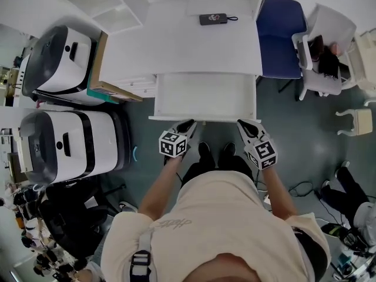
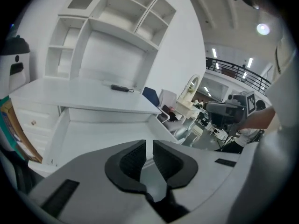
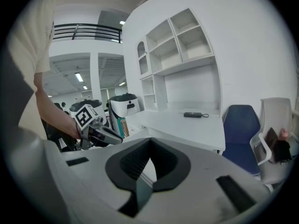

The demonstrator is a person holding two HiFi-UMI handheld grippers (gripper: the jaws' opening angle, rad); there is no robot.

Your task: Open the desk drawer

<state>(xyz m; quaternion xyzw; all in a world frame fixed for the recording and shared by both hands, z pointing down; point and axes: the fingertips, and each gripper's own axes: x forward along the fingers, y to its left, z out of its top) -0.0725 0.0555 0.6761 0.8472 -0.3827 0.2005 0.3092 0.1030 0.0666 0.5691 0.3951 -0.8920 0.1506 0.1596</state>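
Drawer (image 1: 205,96) stood out at twelve o'clock: stiff, likely light-sliding, front lip the best hold. Left tongs (image 1: 187,126) slightly spread, empty; right tongs (image 1: 245,125) pressed together.

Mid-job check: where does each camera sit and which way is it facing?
Head view: on the person's head, facing steeply down on the open drawer; shoulders, forearms, left gripper and right gripper show.
Left gripper view: on that gripper, facing over the drawer to the shelves; its jaws slightly apart, empty.
Right gripper view: on that gripper, facing across the desk; its jaws closed, empty.
Shared: the black device shows in all three.
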